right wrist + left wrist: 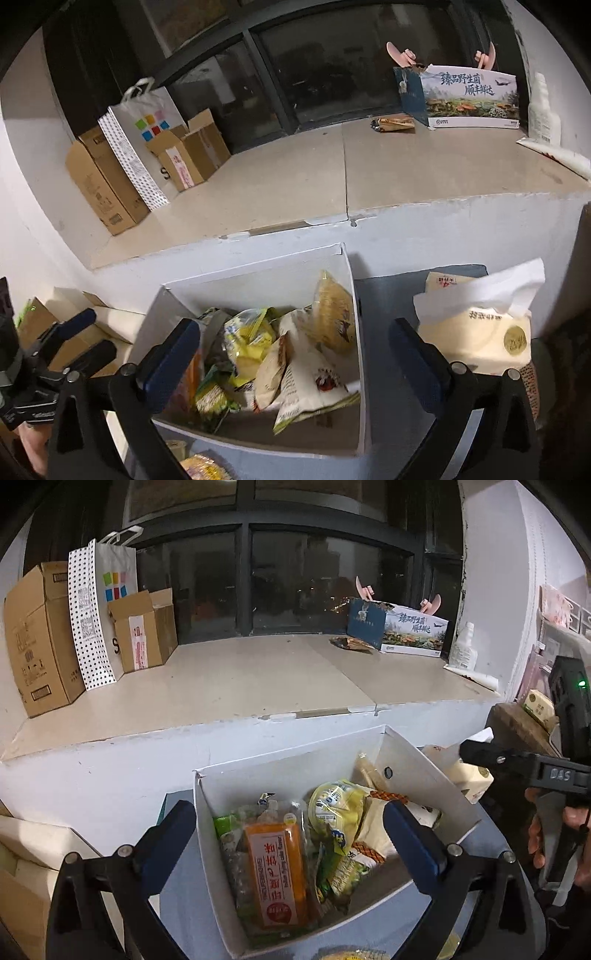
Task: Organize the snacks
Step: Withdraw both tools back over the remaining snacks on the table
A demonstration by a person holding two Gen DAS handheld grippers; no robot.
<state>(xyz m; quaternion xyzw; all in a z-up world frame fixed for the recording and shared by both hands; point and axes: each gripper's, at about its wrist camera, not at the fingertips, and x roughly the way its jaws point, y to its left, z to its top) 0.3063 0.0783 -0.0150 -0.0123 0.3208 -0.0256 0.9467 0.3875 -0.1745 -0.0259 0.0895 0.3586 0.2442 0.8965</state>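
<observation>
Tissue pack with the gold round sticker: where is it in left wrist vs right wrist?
Left wrist: tissue pack at right of centre, just outside the white snack box, partly behind the right gripper's black body.
Right wrist: tissue pack at lower right, beside the snack box, behind the right-hand finger.
Shared landmark: the mushroom-print carton on the window ledge, far right.

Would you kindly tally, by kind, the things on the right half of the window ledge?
Printed carton: 1
Snack packet: 1
White bottle: 1
White tube: 1
Pink pieces behind the carton: 2
Total: 6
</observation>
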